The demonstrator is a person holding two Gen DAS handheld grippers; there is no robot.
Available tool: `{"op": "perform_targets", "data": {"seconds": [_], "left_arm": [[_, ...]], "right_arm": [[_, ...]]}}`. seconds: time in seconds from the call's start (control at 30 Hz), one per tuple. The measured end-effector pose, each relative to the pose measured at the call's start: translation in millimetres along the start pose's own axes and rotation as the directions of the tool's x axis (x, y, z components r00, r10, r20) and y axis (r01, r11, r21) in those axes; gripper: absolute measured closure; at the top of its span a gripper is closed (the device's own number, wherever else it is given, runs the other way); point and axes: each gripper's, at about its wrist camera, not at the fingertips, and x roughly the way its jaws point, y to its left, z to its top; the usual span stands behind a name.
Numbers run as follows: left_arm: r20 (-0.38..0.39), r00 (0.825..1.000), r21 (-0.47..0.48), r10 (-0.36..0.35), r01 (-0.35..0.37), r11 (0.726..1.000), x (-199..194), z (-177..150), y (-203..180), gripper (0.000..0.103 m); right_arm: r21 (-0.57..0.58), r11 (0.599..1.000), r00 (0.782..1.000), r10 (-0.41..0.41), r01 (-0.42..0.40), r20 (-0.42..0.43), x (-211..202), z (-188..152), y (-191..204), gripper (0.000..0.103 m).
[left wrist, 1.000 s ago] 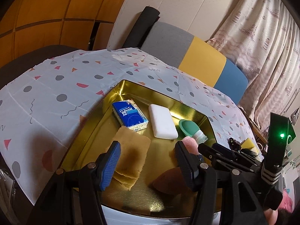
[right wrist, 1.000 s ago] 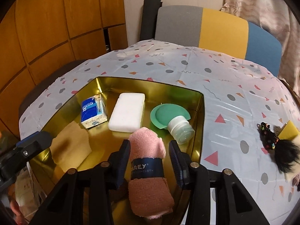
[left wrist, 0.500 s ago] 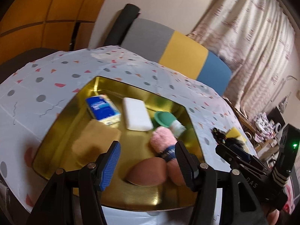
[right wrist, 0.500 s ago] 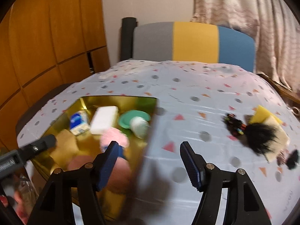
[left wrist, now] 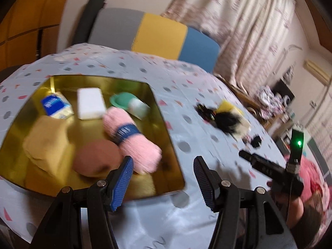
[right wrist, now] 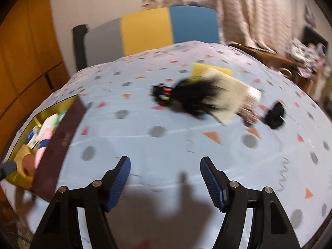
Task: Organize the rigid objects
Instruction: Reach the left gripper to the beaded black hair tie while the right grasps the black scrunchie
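Right wrist view: my right gripper (right wrist: 165, 181) is wide open, empty, over the counter (right wrist: 166, 145). Left gripper (left wrist: 160, 179) likewise, beside the gold tray (left wrist: 172, 145). Far right lies the yellow sponge (right wrist: 211, 70) under a black tuft (right wrist: 193, 97); likely light, compressible; grip its exposed edge.

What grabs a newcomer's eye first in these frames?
The shiny gold metal tray on the left of the patterned tablecloth, with a rolled pink towel lying inside it. Then the black furry item on a cream pad, right of the tray. Both grippers, left and right, are open and empty.
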Motion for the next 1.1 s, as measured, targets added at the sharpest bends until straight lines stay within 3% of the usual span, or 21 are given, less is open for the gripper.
{"op": "perform_targets", "data": {"seconds": [0.27,0.5,0.7,0.9,1.1], "left_arm": [[-0.046,0.998,0.069,-0.051,0.054,0.996,10.6,-0.5,-39.0,0.042],[-0.114,0.989,0.094,-0.098,0.109,0.99,26.4,-2.7,-68.7,0.042],[-0.176,0.977,0.118,-0.119,0.141,0.983,39.0,-8.9,-87.8,0.042],[-0.186,0.977,0.152,-0.1,0.13,0.98,39.6,-9.4,-98.2,0.042],[-0.216,0.973,0.14,-0.078,0.11,0.984,52.6,-7.7,-99.0,0.042]], "right_arm": [[0.104,0.992,0.997,-0.079,0.076,0.021,-8.3,-8.4,-60.8,0.023],[0.17,0.975,0.988,-0.151,0.145,0.023,-9.8,-4.0,-110.0,0.023],[0.189,0.962,0.978,-0.204,0.195,0.029,2.8,25.5,-142.7,0.023],[0.241,0.938,0.966,-0.257,0.248,0.008,36.3,67.6,-179.8,0.023],[0.212,0.937,0.96,-0.279,0.278,-0.028,71.9,76.6,-197.8,0.03]]}}
